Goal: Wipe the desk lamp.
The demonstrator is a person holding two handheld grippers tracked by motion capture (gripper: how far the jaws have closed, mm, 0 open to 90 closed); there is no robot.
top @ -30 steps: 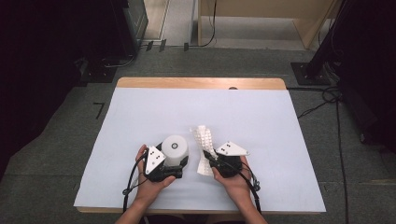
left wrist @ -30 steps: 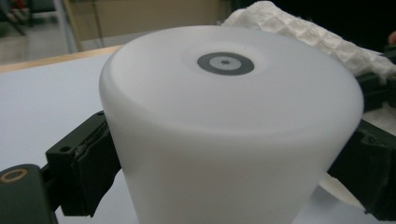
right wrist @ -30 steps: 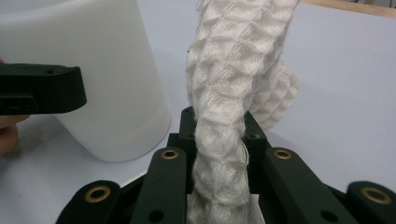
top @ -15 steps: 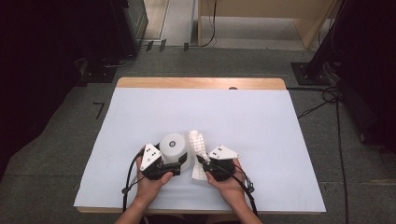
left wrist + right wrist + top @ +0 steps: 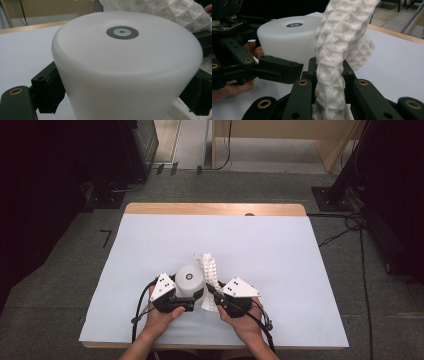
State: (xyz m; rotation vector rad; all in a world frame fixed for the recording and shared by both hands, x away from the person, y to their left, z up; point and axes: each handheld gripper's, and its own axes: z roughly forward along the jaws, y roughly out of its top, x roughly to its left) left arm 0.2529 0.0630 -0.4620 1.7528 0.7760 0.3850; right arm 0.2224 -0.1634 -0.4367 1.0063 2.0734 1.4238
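Looking down, high view: white cup (image 5: 191, 280) stands upside down near worktop (image 5: 150, 245) front edge, left tongs (image 5: 192, 295) clamped on it; cloth (image 5: 208, 272) just beside, on its right, held upright by right tongs (image 5: 212, 295). Left gripper view: jaws press cup (image 5: 125, 70) both sides, cloth (image 5: 160, 11) behind. Right gripper view: tongs (image 5: 328, 82) shut on cloth (image 5: 337, 50), touching cup (image 5: 287, 37).
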